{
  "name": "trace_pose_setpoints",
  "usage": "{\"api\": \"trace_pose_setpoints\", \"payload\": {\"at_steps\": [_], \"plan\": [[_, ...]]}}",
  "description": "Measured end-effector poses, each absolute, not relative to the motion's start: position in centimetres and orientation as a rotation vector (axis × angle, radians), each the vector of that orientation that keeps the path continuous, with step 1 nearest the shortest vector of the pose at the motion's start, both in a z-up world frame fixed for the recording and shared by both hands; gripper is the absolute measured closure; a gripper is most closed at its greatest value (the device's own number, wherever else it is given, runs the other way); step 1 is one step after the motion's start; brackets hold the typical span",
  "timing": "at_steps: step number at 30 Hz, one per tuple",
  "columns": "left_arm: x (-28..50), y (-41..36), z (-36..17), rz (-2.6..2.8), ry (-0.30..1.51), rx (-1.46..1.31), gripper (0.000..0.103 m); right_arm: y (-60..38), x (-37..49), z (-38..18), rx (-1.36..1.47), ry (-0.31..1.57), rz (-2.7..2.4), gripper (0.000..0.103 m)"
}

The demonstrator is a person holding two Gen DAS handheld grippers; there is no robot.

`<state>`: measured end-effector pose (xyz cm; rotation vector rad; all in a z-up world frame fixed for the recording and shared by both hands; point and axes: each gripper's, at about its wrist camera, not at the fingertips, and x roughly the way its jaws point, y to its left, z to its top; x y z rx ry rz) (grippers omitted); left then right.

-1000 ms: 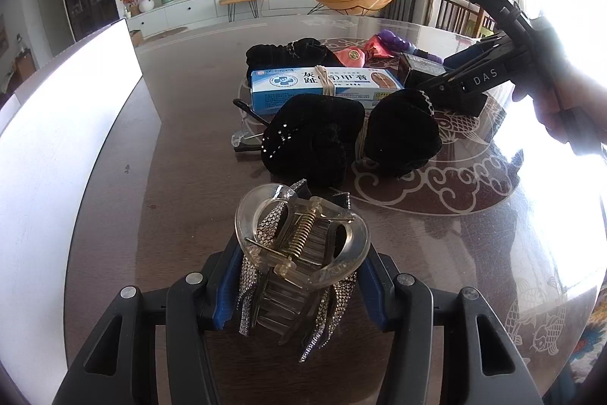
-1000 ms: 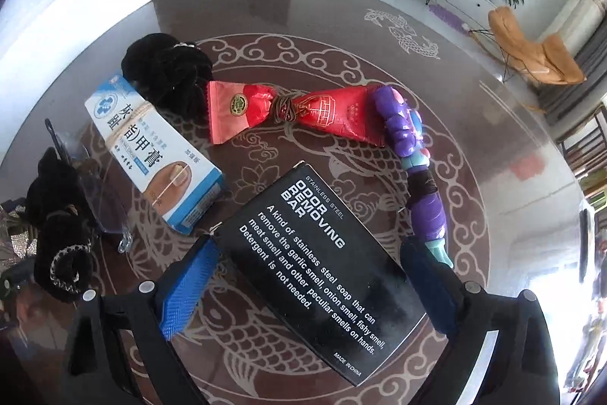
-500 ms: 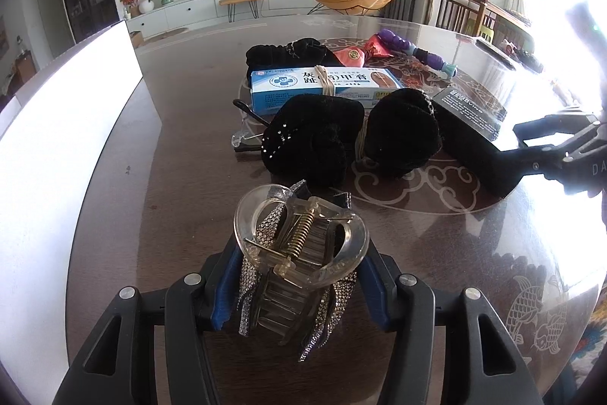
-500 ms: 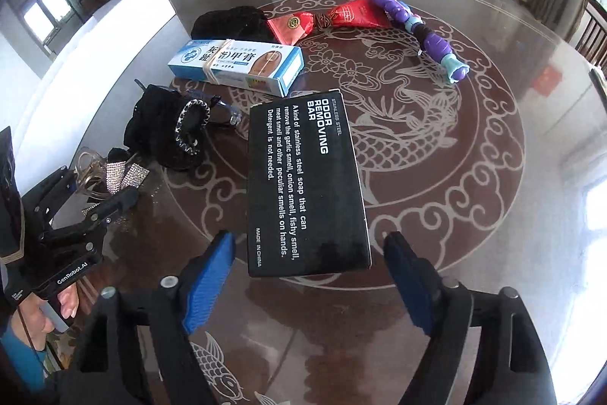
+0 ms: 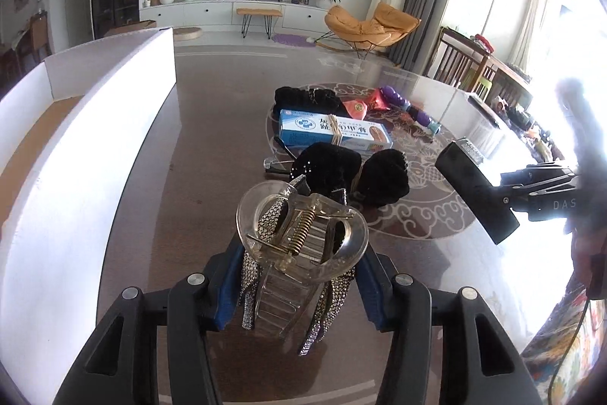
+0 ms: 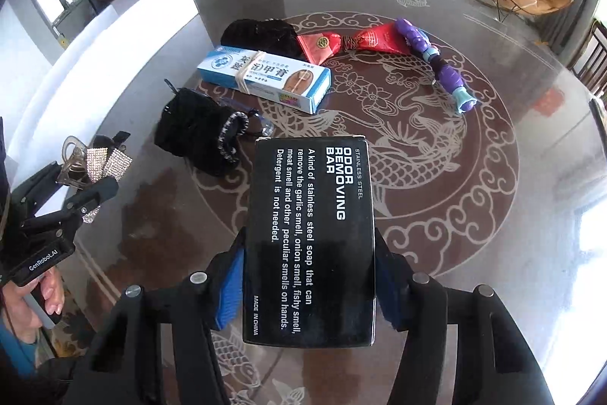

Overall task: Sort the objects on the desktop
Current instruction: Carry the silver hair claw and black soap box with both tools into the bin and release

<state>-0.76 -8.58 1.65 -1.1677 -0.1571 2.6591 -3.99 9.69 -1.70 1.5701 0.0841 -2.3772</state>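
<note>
Left wrist view: left gripper (image 5: 299,276) closed on a clear plastic claw hair clip with rhinestone strips (image 5: 301,245), blue pads pressing both its sides, clip held above the dark glossy round worktop (image 5: 212,147). Beyond the clip: two black velvet scrunchies (image 5: 353,169) side by side, then a blue-and-white carton with a rubber band round it (image 5: 335,133), then another black fabric bundle (image 5: 305,99). White open cardboard bin (image 5: 87,154) runs along the worktop left of the clip. Right of the carton, the right gripper's black body (image 5: 542,188) holds a black box (image 5: 474,192) tilted in the air.

Right wrist view: right gripper (image 6: 309,285) clamped on the black rectangular box printed "ODOR REMOVING BAR" (image 6: 311,238), pads on both long edges, box clear of the worktop (image 6: 474,185). Beyond the box: blue-and-white carton (image 6: 265,80), a red foil packet cinched in the middle (image 6: 349,40) behind it, a purple-and-teal plastic toy stick (image 6: 436,59) to the carton's right. One black scrunchie with a beaded trim (image 6: 205,135) sits just left of the box's far end. Left gripper (image 6: 81,192) with the hair clip (image 6: 95,164) is at the far left, near the white bin (image 6: 125,25).
</note>
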Motion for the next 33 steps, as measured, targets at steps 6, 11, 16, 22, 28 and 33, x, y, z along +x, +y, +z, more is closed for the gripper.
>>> {"api": "trace_pose_setpoints", "payload": {"at_steps": [6, 11, 16, 22, 28, 33], "plan": [[2.2, -15.5, 9.2, 2.789, -0.237, -1.028, 0.050, 3.2, -3.9, 5.6, 1.355, -0.013, -2.340, 0.044], [3.0, -25.4, 11.5, 3.003, -0.251, -1.086, 0.050, -8.7, -4.7, 9.5, 1.156, -0.039, -2.205, 0.044], [3.0, -34.7, 8.6, 3.108, -0.353, -1.327, 0.050, -20.8, -3.6, 10.4, 1.042, -0.021, -2.048, 0.044], [2.8, -39.6, 3.8, 3.093, -0.393, -1.602, 0.050, -30.6, -1.8, 5.7, 1.068, 0.151, -1.972, 0.043], [3.5, -39.1, 2.5, 3.158, -0.413, -1.582, 0.029, -32.4, -0.8, 2.6, 1.082, 0.198, -1.986, 0.021], [2.9, -33.4, 4.8, 3.150, -0.330, -1.371, 0.029, -26.2, 0.2, 5.1, 0.916, 0.189, -2.125, 0.009]]}}
